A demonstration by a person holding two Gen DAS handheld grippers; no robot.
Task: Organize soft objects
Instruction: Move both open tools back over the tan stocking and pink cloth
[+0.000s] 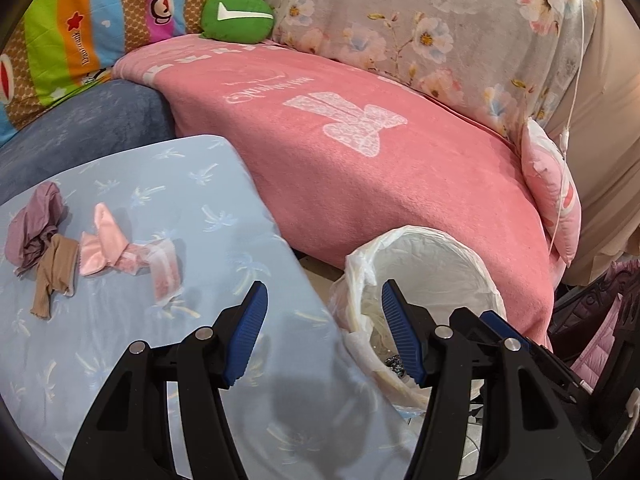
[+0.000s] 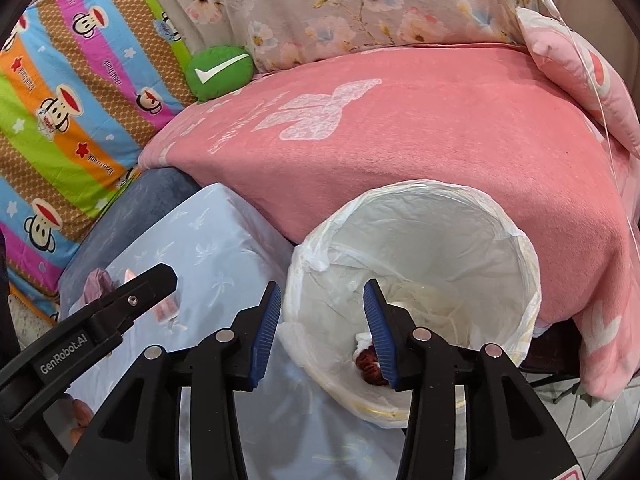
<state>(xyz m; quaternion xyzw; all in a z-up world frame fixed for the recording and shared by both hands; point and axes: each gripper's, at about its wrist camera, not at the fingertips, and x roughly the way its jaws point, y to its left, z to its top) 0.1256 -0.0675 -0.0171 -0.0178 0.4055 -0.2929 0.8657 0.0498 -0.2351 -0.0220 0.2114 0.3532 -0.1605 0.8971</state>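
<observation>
The dark red soft thing (image 2: 372,364) lies at the bottom of the round white bin with a thin plastic bag liner (image 2: 516,248). The right gripper's blue finger covers half of it, so its shape is hard to tell. In the left wrist view only a small dark speck shows inside the bin.

On the light blue surface with pale palm tree prints (image 1: 224,184), near its far left edge, lie three small cloths in a row. The crumpled purple cloth (image 1: 34,228) touches the tan stocking (image 1: 56,276), which lies long, its end pointing to the near edge. The shiny pink cloth (image 1: 106,240) is just beside them, with a clear packet (image 1: 166,270) touching it.

The left gripper (image 1: 324,332) is open and empty, over the edge between surface and bin. The right gripper (image 2: 320,330) is open and empty above the bin.

Behind is a pink blanket (image 1: 360,184) and a green round pillow (image 1: 238,16).
</observation>
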